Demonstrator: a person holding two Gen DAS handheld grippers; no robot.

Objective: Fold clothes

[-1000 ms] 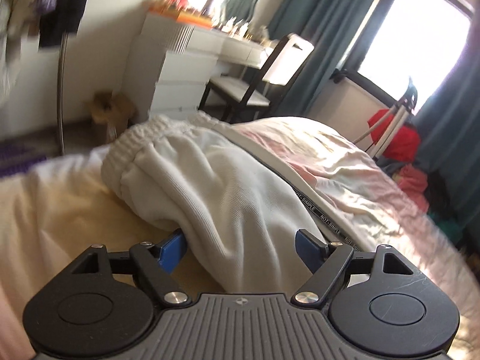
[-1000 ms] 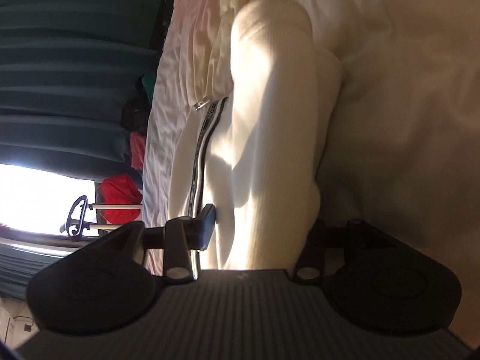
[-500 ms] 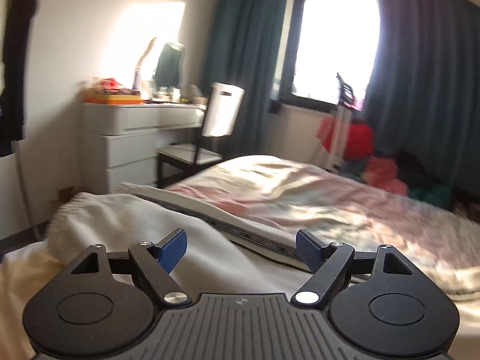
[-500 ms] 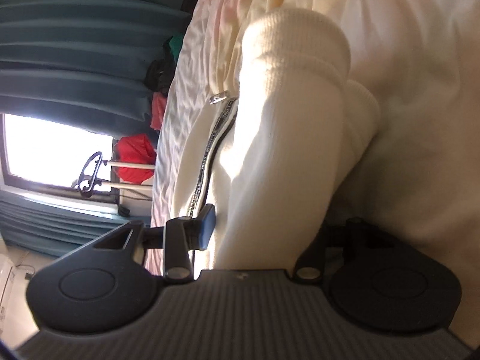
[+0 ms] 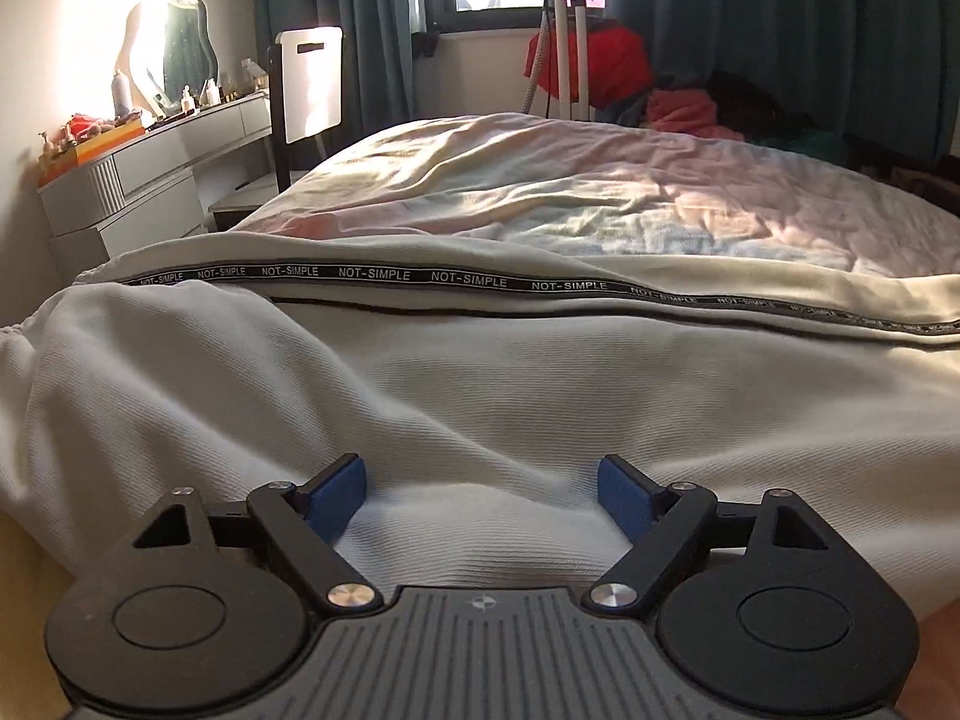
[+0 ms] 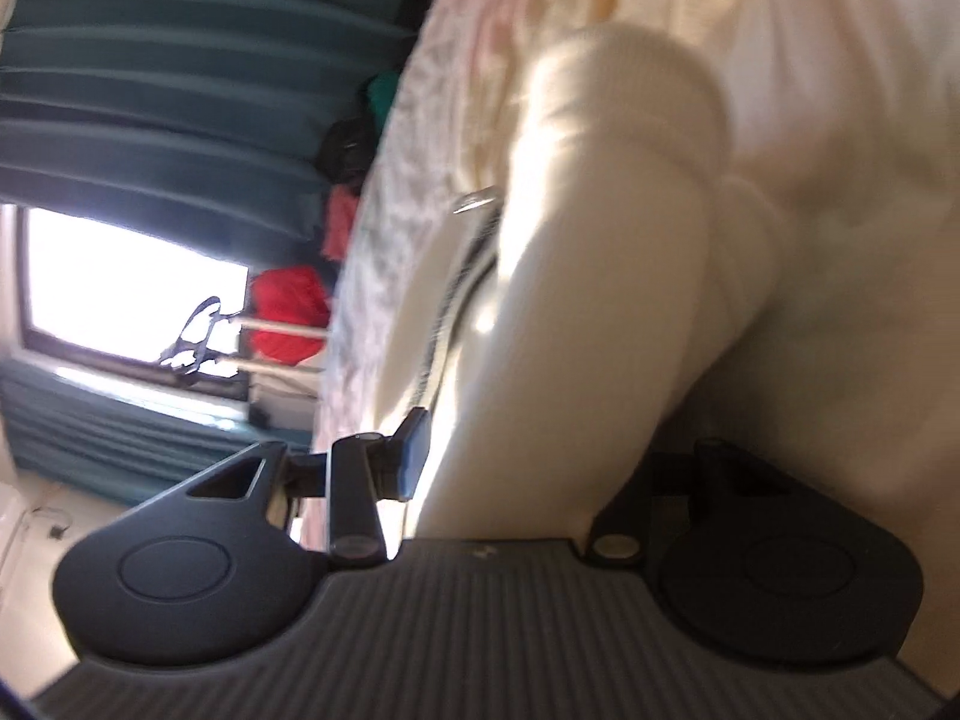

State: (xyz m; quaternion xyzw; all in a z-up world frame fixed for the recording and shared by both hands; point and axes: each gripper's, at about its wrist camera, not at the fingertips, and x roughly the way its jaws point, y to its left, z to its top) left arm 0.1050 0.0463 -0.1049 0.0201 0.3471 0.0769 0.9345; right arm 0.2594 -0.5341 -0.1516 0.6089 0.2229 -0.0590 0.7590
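- And here's the garment: cream sweatpants (image 5: 480,396) stretched out on the bed (image 5: 600,192), long axis running left to right across the left wrist view, gathered waistband at the far left, legs trailing off to the right.
- A black tape stripe (image 5: 468,279) lettered "NOT-SIMPLE" runs along that same line on the far leg, so the near leg looks laid over the far one: lengthwise fold already made, I'd say.
- Left gripper (image 5: 480,495) sits low over the near edge of the cloth, blue pads spread wide; the jaws have just been opening, and a soft hump of fabric lies between them with no pinch on it.
- Right gripper (image 6: 528,462), camera rolled on its side and blurred, has a thick roll of the cream leg between its fingers. The jaws have just been closing, the dark pad is against the fabric, the other finger hides behind the cloth. It looks clamped on the sweatpants.
- Step in hand, by my reading: setting up the crosswise fold, one end gripped, the other being taken.
- Next move calls for the left pads to close on both layers together, then both ends to lift evenly.
- Beyond the bed: a chair (image 5: 309,81) and dresser (image 5: 156,174) far left, teal curtains (image 5: 780,30) by the window.
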